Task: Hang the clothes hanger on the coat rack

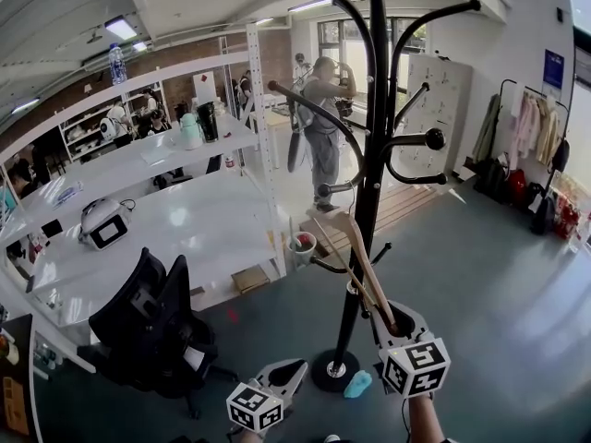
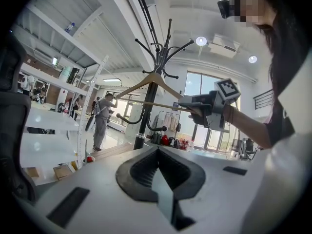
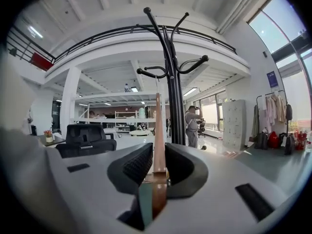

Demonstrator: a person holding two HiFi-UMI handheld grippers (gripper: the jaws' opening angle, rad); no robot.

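Observation:
A wooden clothes hanger (image 1: 355,257) sticks up and to the left from my right gripper (image 1: 386,319), which is shut on one end of it. Along that gripper's jaws the hanger (image 3: 158,126) stands edge-on between the pads, in front of the black coat rack (image 3: 174,96). In the left gripper view the hanger (image 2: 151,79) lies level against the rack's pole (image 2: 146,116), its hook up among the rack's arms; whether it rests on one I cannot tell. The coat rack (image 1: 374,109) rises just beyond my right gripper. My left gripper (image 1: 294,369) is shut and holds nothing, low and to the left of the rack's base.
A black office chair (image 1: 152,321) stands at the left beside white shelving (image 1: 138,210). A person (image 1: 323,137) stands behind the rack. A blue object (image 1: 358,383) lies by the rack's round base. Hanging clothes (image 1: 540,127) line the right wall.

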